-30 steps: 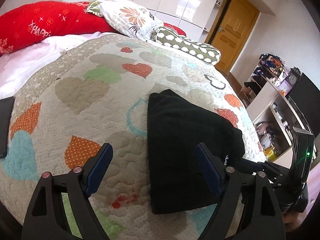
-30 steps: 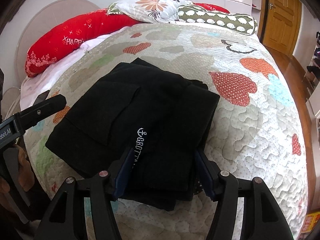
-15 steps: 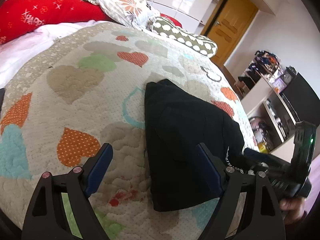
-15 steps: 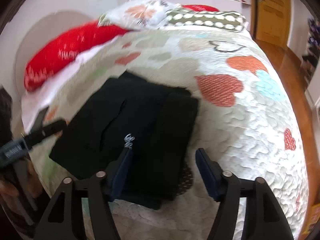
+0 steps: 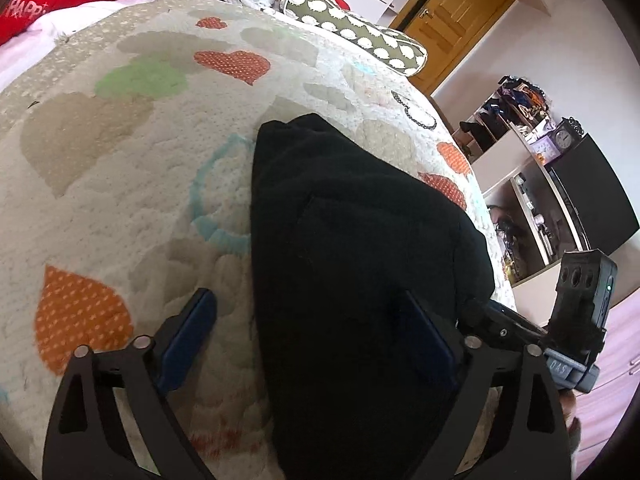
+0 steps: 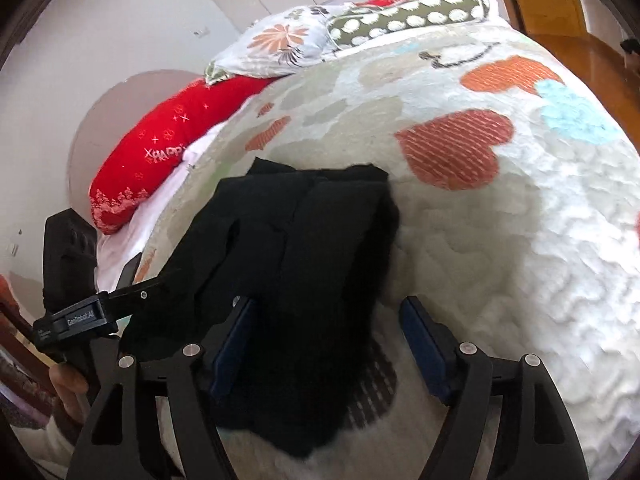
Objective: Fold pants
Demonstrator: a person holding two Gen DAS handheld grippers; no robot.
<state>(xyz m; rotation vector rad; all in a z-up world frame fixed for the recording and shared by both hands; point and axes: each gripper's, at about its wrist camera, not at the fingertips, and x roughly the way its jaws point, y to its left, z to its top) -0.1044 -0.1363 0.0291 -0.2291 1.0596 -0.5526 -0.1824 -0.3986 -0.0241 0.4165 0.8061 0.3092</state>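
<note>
1. Left wrist view. The left claw stood released, jaws wide, gripping nothing. The black pants lay as a folded bundle on the quilt, running ahead of the claw from beneath its right finger; the left finger sat over bare quilt. A second earlier the bundle sat farther ahead and smaller; the claw had since closed in and tilted, so the near edge filled the space between the jaws.

2. Same view, beyond the right finger: the right claw poked in at the bundle's near right corner, person's hand partly visible behind it.

3. Right wrist view. The right claw was also released, jaws apart. The pants lay just ahead, their right edge between the fingers and their bulk spreading past the left finger. The white lettering seen a second ago no longer showed; likely that panel had been turned under or hidden. Frame was blurred.

4. Judgement: the fold looked nearly done, a compact stack; what remained seemed to be squaring or one last tuck.

5. Surface and room. Heart-patterned quilt covered a bed; a red pillow, floral pillow and spotted bolster lay far ahead. A wooden door and cluttered shelves stood off right.
</note>
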